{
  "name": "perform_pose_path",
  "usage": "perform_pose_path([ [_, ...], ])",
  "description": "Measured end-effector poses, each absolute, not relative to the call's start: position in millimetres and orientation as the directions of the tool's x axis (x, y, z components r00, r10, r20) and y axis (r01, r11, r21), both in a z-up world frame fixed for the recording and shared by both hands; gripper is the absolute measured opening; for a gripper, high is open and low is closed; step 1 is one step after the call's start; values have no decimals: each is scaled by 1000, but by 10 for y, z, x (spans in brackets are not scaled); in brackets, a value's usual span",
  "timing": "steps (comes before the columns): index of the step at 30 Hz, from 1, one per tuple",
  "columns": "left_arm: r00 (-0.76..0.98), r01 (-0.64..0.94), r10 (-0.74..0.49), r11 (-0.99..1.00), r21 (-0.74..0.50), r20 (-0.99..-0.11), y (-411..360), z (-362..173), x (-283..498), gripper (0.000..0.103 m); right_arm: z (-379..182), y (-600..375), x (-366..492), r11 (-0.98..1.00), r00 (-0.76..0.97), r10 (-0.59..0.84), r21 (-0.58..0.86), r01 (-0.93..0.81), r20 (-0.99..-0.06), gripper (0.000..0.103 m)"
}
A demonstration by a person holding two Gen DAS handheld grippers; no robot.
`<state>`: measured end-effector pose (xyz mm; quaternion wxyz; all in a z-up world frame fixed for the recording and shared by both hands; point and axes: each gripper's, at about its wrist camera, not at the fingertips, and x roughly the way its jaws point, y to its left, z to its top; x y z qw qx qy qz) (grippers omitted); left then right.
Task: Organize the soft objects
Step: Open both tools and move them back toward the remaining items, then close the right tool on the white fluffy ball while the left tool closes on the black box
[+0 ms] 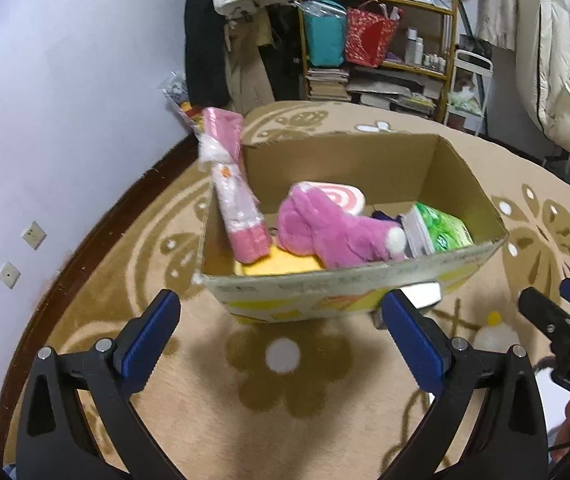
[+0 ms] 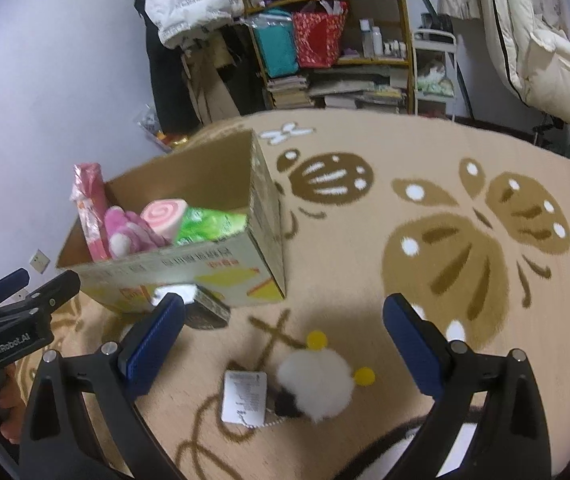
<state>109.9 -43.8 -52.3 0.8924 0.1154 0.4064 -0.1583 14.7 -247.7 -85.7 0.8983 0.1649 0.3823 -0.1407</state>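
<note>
I hold both tools spread empty: left tool (image 1: 279,316) facing the box (image 1: 337,284), right tool (image 2: 285,320) over the white plush (image 2: 317,384)

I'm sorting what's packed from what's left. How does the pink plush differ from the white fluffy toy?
The pink plush lies inside the cardboard box among other items; the white fluffy toy lies outside on the carpet, between the right gripper's open jaws. The pink plush is long and floppy; the white toy is round, with yellow bobbles and a paper tag attached. Both look soft and furry.
</note>
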Motion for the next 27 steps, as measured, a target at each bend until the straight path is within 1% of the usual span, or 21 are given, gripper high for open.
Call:
perform_pose_path([
  [2, 602, 395, -204, 916, 66, -772, -472, -552, 1096, 100, -909, -2493, 150, 901, 651, -136, 180, 394, -747, 103],
  [6, 578, 429, -216, 901, 67, -787, -552, -612, 1057, 100, -1088, -2546, 194, 889, 611, -104, 202, 411, -785, 103],
  [12, 551, 454, -219, 888, 69, -805, -662, -729, 1049, 100, -1262, -2515, 245, 895, 554, -105, 165, 415, -826, 103],
  [15, 561, 461, -227, 884, 73, -796, -705, -743, 1047, 100, -1304, -2478, 229, 899, 556, -106, 159, 408, -824, 100],
  [19, 548, 475, -246, 878, 56, -799, -766, -785, 1062, 100, -1449, -2469, 251, 897, 511, -89, 155, 415, -855, 98],
  [21, 513, 479, -272, 878, 8, -814, -784, -841, 1091, 100, -1540, -2473, 268, 895, 476, -82, 146, 422, -876, 94],
  [24, 461, 459, -309, 885, -75, -832, -785, -949, 1147, 100, -1627, -2490, 270, 888, 439, -77, 139, 439, -895, 93],
  [27, 454, 450, -301, 890, -76, -839, -810, -1037, 1182, 100, -1692, -2512, 267, 881, 421, -83, 131, 455, -903, 93],
])
